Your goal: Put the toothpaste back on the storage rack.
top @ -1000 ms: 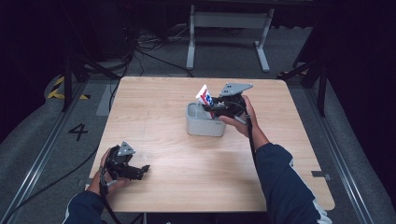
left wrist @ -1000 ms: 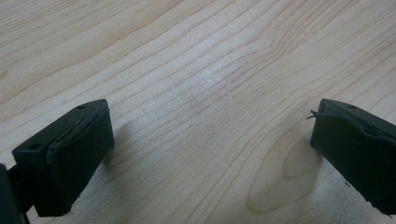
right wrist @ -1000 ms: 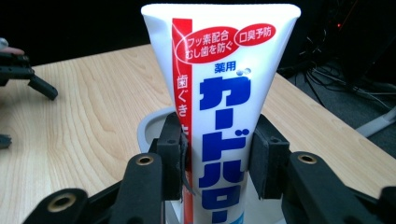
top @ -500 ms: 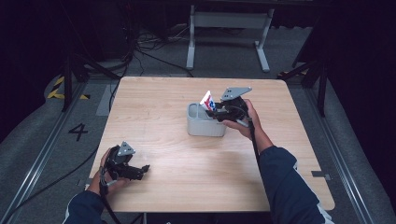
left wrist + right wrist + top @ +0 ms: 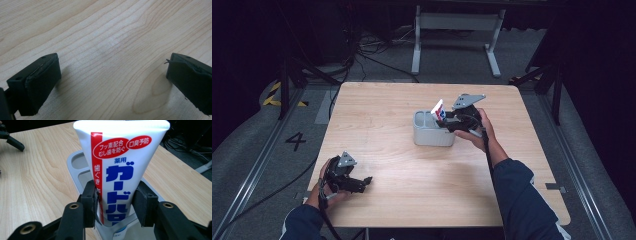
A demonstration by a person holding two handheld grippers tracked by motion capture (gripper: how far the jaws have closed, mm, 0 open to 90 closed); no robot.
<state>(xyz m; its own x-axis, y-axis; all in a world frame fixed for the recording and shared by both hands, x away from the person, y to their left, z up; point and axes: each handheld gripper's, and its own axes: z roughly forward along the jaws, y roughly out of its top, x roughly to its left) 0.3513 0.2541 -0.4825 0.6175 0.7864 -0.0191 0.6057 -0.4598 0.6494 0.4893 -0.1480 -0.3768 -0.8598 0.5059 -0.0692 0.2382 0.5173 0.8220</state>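
Left gripper (image 5: 362,183) sat at the near-left corner of the table (image 5: 382,105), jaws spread wide with bare wood between them (image 5: 110,75). Idle, nothing gripped.

Mid-table: right gripper (image 5: 446,121) was at the grey holder (image 5: 433,137), with the toothpaste tube (image 5: 438,108) standing cap-end down in the holder's right-hand compartment, crimped end up and leaning a little. In the right gripper view the tube (image 5: 120,167) ran up between the two pads. The left pad (image 5: 90,202) looked against the tube's red edge; the right pad (image 5: 142,205) looked just off it, though I couldn't be sure of a gap. Jaws had just been opening with the tube between them. My read: releasing, not clenching.

Step in hand, as I judged it: let go of the tube in the holder (image 5: 75,167) and back out clean.

How to do it well:
- Finish opening until both pads clearly cleared the tube before moving the hand.
- Pull straight back along the jaw line, no sideways sweep. The tube was tall, top-heavy and leaning; a pad dragging its edge would tip it or lift it out.
- Don't bump the holder rim, it looked light enough to slide.
- Left gripper could stay parked.

Beyond the far table edge: a white frame (image 5: 457,22) and cables on the floor, irrelevant.
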